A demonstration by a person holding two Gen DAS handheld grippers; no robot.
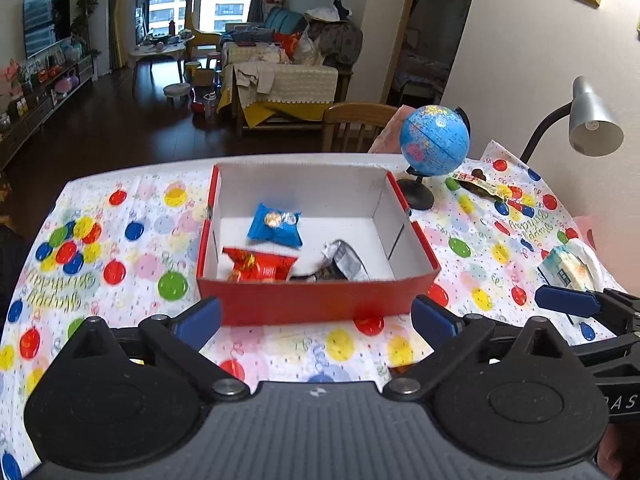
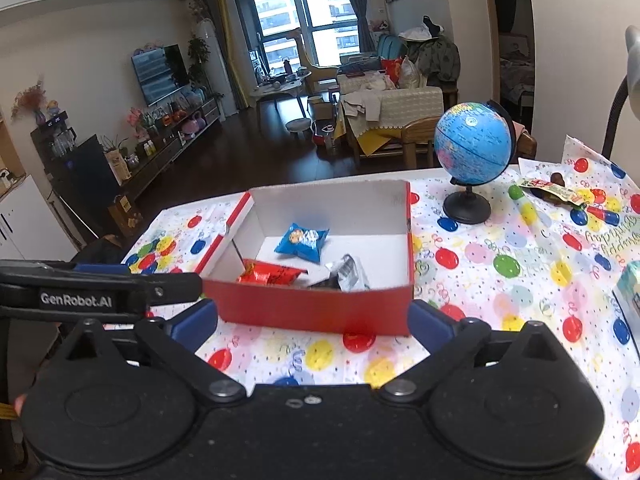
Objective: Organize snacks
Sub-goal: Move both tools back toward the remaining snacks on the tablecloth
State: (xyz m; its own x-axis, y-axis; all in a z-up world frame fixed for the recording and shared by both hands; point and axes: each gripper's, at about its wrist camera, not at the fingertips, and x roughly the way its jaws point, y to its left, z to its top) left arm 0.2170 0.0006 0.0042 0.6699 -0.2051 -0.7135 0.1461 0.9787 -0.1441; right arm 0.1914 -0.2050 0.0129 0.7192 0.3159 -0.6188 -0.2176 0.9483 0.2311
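A red cardboard box (image 1: 312, 300) (image 2: 316, 312) with a white inside stands on the table in both views. In it lie a blue snack packet (image 1: 276, 226) (image 2: 302, 242), a red packet (image 1: 260, 266) (image 2: 270, 274) and a silver and black packet (image 1: 342, 260) (image 2: 346, 274). My left gripper (image 1: 316, 318) is open and empty, just in front of the box's near wall. My right gripper (image 2: 314, 322) is open and empty, also in front of the near wall. A green and yellow snack packet (image 1: 476, 184) (image 2: 556, 194) lies on the cloth at the far right, behind the globe.
A blue globe (image 1: 434, 140) (image 2: 474, 144) on a black stand sits right of the box. A grey desk lamp (image 1: 594, 120) leans over the far right. A tissue pack (image 1: 568, 268) lies at the right. A balloon-print cloth (image 1: 120, 248) (image 2: 500, 264) covers the table.
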